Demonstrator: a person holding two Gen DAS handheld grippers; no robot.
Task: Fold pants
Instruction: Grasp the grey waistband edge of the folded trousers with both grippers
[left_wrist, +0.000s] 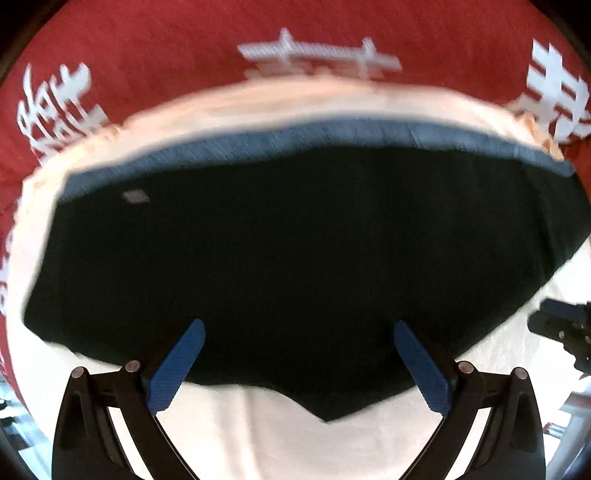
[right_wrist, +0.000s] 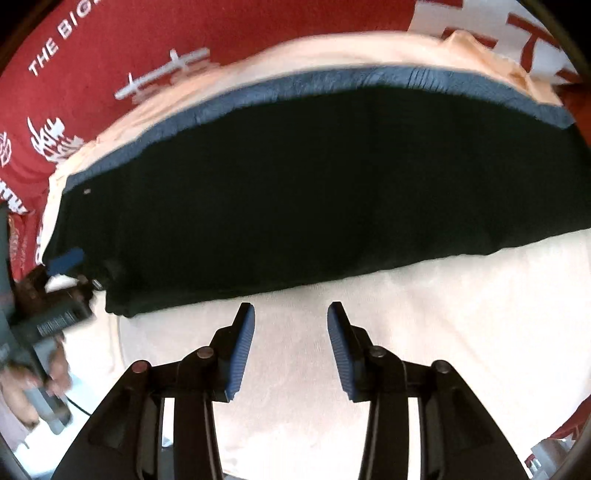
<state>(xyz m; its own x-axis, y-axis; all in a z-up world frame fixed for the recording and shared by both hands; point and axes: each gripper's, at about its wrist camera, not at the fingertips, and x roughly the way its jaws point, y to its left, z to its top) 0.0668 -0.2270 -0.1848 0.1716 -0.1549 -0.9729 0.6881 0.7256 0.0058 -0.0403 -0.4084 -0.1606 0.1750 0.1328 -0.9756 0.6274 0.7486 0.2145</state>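
Left gripper (left_wrist: 297, 334) is spread wide with nothing in it, hanging right over the near edge of the pants (left_wrist: 295, 258), blue pads (left_wrist: 177, 369) on either side of the dark cloth. Right gripper (right_wrist: 291, 314) is parted too, empty, hovering over bare sheet just short of the pants' near edge.

Biggest thing around is the red cloth (right_wrist: 147, 40) that fills the whole background, with white lettering on it; "THE BIG" is readable in the right wrist view, the rest is characters and pretty blurry. On top of that sits a cream sheet (right_wrist: 443, 314) covering the work surface. Can't tell what's under it, could be a desk, could be something softer.

Then the pants: black, laid flat across the cream sheet, blue waistband (right_wrist: 332, 83) along the far edge. Small white tag (left_wrist: 135, 195) on the left side near the waistband.

Smallest bit: the right view catches a hand (right_wrist: 37, 376) low on the left holding the other gripper's handle, its blue pad touching the pants' left corner.
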